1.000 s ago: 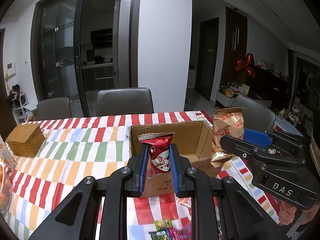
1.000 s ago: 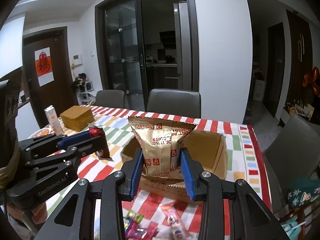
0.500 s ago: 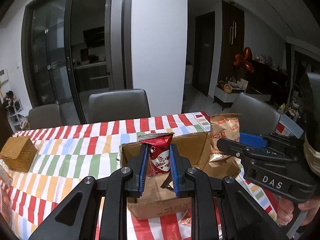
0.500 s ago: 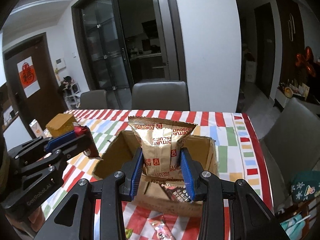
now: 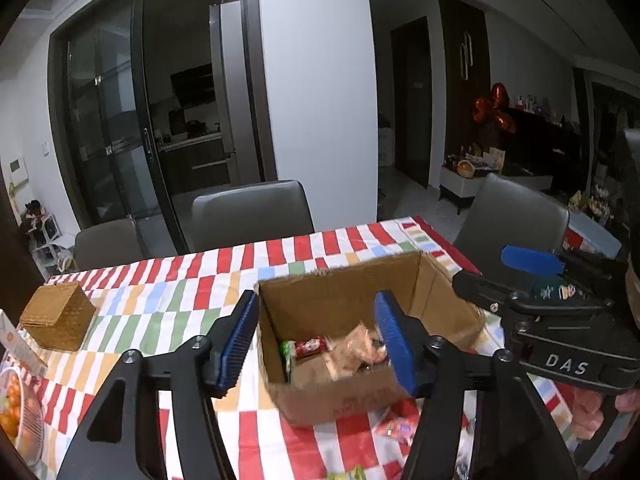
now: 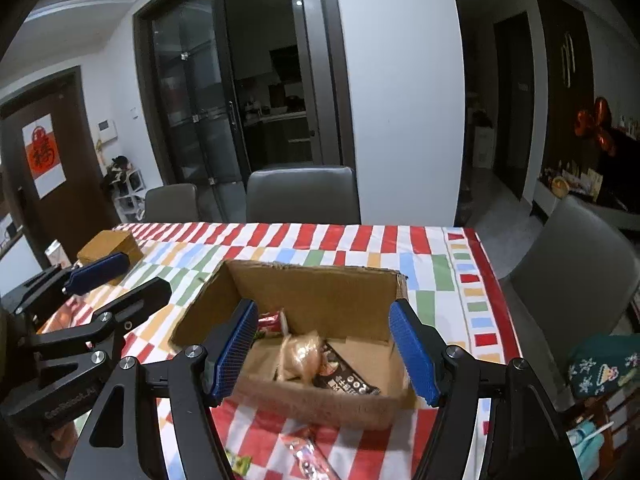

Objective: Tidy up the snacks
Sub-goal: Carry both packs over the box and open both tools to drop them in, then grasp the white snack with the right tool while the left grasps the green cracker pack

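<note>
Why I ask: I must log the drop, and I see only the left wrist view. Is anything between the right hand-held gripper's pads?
Observer: No. The right wrist view shows the right hand-held gripper with its jaws opening and nothing between them. Only the cardboard box shows below.
Operator: Is there anything in the box that my own finger hides?
Observer: Yes. A black packet with white print lies flat near the front wall, beside the tan packet.
</note>
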`<control>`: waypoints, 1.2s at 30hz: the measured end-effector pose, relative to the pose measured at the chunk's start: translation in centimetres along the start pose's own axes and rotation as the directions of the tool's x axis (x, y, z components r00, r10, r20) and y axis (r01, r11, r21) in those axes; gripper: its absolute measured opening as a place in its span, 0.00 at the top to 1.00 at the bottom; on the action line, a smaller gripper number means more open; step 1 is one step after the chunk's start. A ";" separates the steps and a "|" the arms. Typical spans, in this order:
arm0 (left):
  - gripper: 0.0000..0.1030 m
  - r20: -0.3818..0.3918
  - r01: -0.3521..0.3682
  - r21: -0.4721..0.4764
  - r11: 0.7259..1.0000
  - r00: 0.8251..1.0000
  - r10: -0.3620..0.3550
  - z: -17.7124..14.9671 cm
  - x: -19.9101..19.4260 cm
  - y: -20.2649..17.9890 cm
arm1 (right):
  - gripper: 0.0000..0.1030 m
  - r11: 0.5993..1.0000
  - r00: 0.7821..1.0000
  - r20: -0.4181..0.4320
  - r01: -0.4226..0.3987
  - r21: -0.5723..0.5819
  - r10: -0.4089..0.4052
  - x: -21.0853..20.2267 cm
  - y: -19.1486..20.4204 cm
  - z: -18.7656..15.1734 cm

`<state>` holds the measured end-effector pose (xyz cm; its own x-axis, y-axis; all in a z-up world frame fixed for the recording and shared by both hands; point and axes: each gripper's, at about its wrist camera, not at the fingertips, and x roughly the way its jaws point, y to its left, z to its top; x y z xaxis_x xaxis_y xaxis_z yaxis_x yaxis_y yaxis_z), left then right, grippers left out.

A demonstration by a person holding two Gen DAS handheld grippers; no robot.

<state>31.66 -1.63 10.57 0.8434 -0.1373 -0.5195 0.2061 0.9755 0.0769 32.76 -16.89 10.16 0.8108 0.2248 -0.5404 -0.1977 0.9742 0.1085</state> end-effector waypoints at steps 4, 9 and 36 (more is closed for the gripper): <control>0.38 0.012 -0.004 0.015 1.000 1.000 0.004 -1.4 -2.0 -0.8 | 0.33 1.000 1.000 0.025 0.004 -0.029 -0.004 -2.5 0.7 -1.6; 0.36 0.015 0.019 0.025 1.000 1.000 -0.019 -3.2 -4.4 -1.7 | 0.33 0.999 0.999 0.048 0.003 -0.049 -0.001 -5.1 1.3 -3.6; 0.32 -0.174 0.027 -0.069 0.997 0.984 -0.039 -14.9 -7.6 -2.1 | 0.33 0.995 0.987 -0.141 -0.081 -0.052 0.073 -6.6 3.8 -14.5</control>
<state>17.46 -0.06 1.69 0.7355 -0.1429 -0.6623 0.1942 0.9810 0.0040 18.66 -14.90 2.00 0.7083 0.2901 -0.6435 -0.2910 0.9506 0.1083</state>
